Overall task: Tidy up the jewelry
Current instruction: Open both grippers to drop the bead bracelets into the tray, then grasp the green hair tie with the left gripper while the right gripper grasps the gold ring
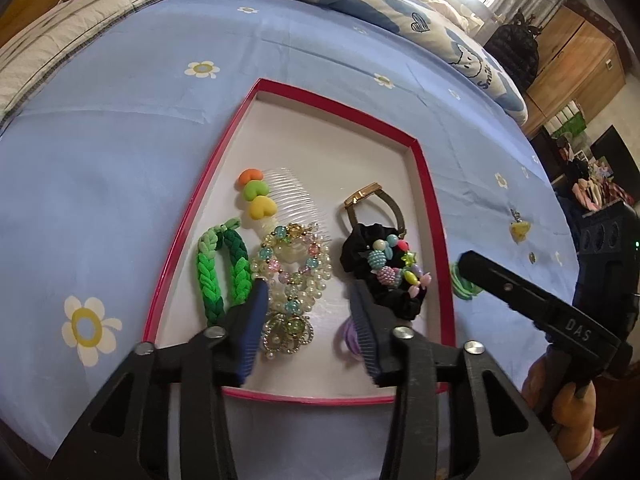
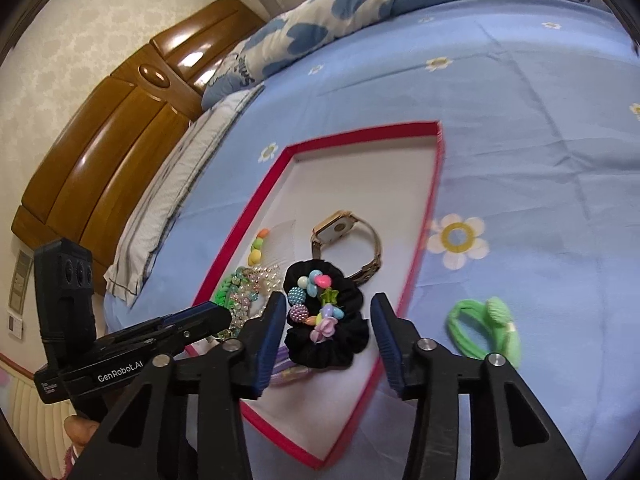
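left gripper [image 2: 208, 314] reads "genrobot.ai", right gripper [image 1: 466, 262] "das"; both fingers apart.

Both grippers are black plastic with round silver screws and ribbed dark blue pads on the fingers [image 1: 256, 320]. The right gripper [image 1: 472, 264], at right, has "DAS" in pale letters. The left gripper [image 2: 216, 314], at lower left, reads "GenRobot.AI" in white.

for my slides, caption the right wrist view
Open right gripper over a black scrunchie in the red tray.
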Available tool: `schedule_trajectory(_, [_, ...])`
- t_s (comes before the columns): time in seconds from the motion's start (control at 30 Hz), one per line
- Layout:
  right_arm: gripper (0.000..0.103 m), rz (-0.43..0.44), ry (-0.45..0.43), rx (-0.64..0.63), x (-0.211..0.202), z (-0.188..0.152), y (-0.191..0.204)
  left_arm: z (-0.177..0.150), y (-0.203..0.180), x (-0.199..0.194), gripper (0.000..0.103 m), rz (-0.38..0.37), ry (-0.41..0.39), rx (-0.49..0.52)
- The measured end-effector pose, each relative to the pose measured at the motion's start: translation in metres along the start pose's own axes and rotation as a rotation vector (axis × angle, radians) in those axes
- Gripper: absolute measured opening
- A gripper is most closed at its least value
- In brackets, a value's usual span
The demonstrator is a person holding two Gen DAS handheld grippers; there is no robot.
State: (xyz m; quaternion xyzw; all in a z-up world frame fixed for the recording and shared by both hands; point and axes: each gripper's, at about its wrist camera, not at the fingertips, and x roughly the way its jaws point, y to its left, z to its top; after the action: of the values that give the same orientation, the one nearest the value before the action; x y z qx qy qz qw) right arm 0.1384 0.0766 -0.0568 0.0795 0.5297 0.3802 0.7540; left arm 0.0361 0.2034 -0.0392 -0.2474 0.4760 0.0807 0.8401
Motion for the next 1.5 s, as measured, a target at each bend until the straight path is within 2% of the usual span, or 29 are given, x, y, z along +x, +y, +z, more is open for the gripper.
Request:
schedule_trajectory(0.13, [0.056,-0.014,-0.04,0.026,-0.023,-0.002,-0.013,0.0,-0.007,-0.006,0.054,-0.019,-0.008,-0.006])
schedule_trajectory(0.2, [0.06,-0.028,-0.06,0.042,-0.035,-0.005,-0.023,0.0,-0.014,-0.007,0.056,-0.027,-0.01,0.001])
schedule_trajectory(0.6, [0.062,-0.144,-0.154,0.175,-0.101,-0.032,-0.089,-0.008,-0.081,0.002,0.057,-0.087,0.026,0.115])
schedule_trajectory(1.03, [0.062,-0.236,-0.226,0.262,-0.147,-0.048,-0.144,-0.014,-0.15,0.025,0.057,-0.122,0.086,0.244])
schedule_trajectory(1.2, [0.062,-0.279,-0.238,0.281,-0.158,-0.051,-0.165,-0.02,-0.17,0.04,0.057,-0.12,0.114,0.283])
schedule_trajectory(1.5, [0.062,-0.374,-0.248,0.253,-0.165,-0.038,-0.197,-0.021,-0.188,0.073,0.057,-0.058,0.158,0.311])
